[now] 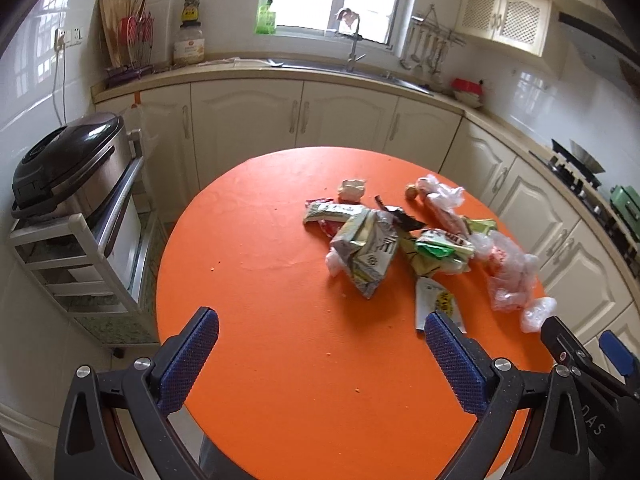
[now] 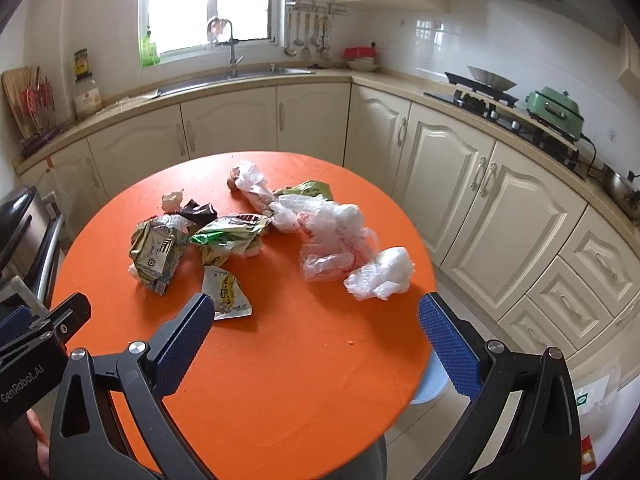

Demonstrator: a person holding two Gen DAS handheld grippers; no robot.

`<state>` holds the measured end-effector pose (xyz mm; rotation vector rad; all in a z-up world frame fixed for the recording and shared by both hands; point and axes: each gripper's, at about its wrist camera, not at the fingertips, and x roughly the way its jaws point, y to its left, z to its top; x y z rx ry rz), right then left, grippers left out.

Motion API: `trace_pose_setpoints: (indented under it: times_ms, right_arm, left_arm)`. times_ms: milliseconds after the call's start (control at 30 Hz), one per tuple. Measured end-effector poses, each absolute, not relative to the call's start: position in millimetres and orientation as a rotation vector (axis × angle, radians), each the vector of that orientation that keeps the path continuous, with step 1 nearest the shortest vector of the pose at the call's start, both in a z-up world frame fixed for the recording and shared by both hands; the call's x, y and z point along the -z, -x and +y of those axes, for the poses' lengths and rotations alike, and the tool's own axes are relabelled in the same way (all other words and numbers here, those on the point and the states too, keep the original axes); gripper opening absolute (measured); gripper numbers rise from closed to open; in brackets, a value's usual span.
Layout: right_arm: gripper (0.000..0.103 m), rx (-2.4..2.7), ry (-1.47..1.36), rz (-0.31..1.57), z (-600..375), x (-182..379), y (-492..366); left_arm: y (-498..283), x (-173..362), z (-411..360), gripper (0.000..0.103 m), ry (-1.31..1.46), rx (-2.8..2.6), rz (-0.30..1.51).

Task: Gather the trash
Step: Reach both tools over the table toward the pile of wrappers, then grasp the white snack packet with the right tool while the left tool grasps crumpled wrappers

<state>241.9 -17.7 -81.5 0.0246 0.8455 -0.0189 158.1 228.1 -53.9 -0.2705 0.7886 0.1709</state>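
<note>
Both grippers, left gripper (image 1: 322,344) and right gripper (image 2: 316,330), hover spread above table (image 2: 280,380).

Trash lies loose on the far right of the orange table (image 2: 280,360): crumpled wrappers (image 2: 158,254), clear plastic bags (image 2: 340,240), and a flat white-and-yellow packet (image 2: 226,294) nearest.

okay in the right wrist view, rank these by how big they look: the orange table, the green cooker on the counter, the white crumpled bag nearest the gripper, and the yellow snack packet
1. orange table
2. white crumpled bag
3. green cooker and yellow snack packet: they look about alike, and the cooker stands farther from the camera, so I won't rank them.
</note>
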Motion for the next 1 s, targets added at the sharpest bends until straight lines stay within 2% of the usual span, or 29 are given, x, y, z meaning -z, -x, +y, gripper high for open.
trace_pose_setpoints:
  times_ms: [367,467,533,667,700,867,1000]
  right_arm:
    - [0.103,-0.082,0.027,1.065,37,150,-317]
    - [0.099,-0.073,0.063,1.091,46,163,-329]
    - [0.077,-0.063,0.074,1.107,49,170,-333]
    - [0.047,-0.093,0.023,1.131,40,178,-336]
    - [0.031,-0.109,0.018,1.128,39,177,-336]
    - [0.016,-0.141,-0.028,1.125,30,175,-335]
    - [0.016,-0.132,-0.091,1.108,13,170,-338]
  left_arm:
    - [-209,74,269,0.101,0.302,-0.207,0.876]
    - [-221,79,271,0.101,0.299,-0.201,0.899]
    - [-229,83,272,0.101,0.296,-0.196,0.909]
    - [-237,84,268,0.101,0.283,-0.17,0.924]
    - [-241,86,265,0.101,0.28,-0.165,0.926]
    - [-254,87,253,0.101,0.265,-0.125,0.934]
    - [-269,83,245,0.102,0.259,-0.082,0.933]
